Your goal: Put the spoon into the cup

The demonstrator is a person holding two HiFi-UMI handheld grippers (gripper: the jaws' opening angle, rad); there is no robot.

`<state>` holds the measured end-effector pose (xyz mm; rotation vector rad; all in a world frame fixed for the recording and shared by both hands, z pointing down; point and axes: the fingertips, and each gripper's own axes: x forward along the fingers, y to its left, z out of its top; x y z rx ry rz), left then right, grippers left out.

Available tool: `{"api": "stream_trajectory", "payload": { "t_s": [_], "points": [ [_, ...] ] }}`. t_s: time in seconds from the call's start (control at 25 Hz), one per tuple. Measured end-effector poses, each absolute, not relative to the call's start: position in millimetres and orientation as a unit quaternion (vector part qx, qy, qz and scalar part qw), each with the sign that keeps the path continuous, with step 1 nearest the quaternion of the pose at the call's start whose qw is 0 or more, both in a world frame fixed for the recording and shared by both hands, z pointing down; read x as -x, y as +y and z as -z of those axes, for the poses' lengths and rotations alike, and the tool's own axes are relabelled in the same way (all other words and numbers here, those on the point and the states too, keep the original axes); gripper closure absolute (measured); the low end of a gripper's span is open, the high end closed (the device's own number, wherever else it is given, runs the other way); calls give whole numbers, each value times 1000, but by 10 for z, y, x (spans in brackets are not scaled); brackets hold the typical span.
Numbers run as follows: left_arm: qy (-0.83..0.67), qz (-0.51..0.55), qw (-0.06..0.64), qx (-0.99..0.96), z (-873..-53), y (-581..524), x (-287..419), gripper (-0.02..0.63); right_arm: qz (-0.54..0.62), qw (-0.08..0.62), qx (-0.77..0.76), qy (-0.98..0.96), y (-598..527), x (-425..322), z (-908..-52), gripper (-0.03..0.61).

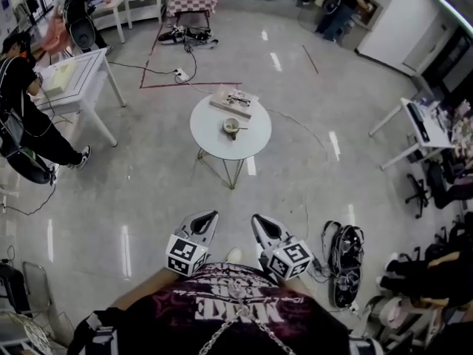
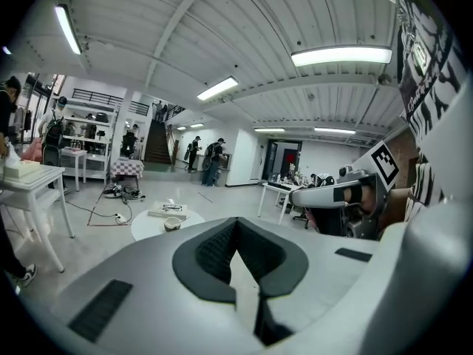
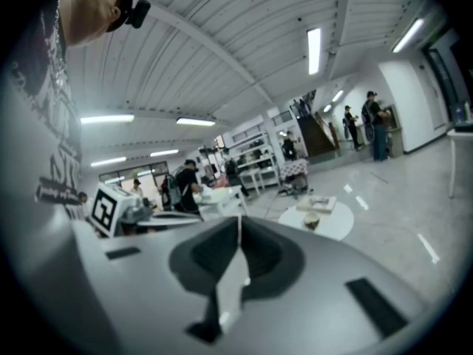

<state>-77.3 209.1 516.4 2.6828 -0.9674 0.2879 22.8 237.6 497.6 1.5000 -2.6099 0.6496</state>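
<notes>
Head view: cup mid-frame on the round table, spoon seemingly already in it, so little looks left. Left gripper and right gripper sit at bottom centre, well apart from the cup. Left gripper view: jaws together, empty. Right gripper view: likewise.

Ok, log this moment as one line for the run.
left gripper: shut, empty | right gripper: shut, empty | cup: on round table, well ahead of both grippers

The left tongs meet tip to tip, well short of a round table bearing a cup.
</notes>
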Motion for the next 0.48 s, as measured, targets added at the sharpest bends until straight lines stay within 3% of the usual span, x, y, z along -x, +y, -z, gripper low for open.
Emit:
{"api": "stream_trajectory", "payload": {
  "t_s": [0.48],
  "points": [
    [-359,-97,134,-919,-5077,1762,166,588,-197,26,-465,-863,1998,-861,-4902,543]
  ]
}}
